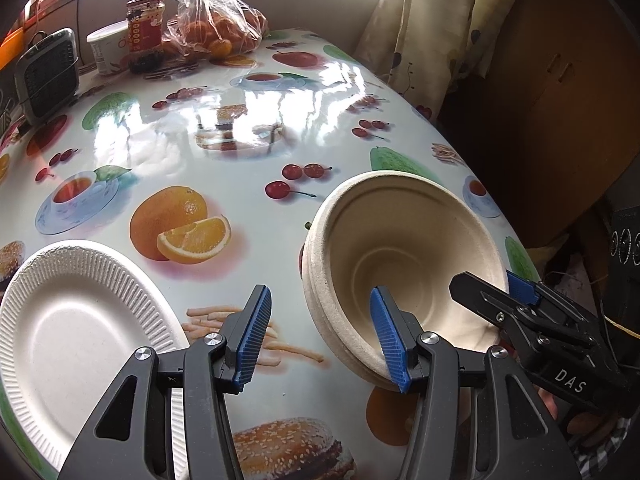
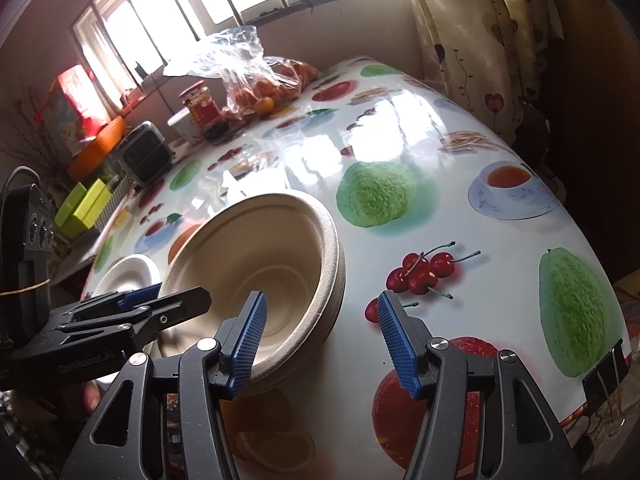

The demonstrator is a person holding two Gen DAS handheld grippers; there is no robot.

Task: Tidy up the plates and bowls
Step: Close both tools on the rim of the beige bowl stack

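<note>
The white plate (image 1: 76,332) runs off the left edge in the left wrist view; the bowl's (image 1: 404,264) near rim is covered by blue fingers (image 1: 390,340). Whether they press it cannot be told. The jar's (image 1: 145,28) label is unreadable

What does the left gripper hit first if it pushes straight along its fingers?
Probably the bare tablecloth. The left gripper has open jaws with nothing between them; the stacked bowls sit at its right finger, the white paper plate to its left. Depth is unclear, so that finger may clip the bowls' rim.
</note>
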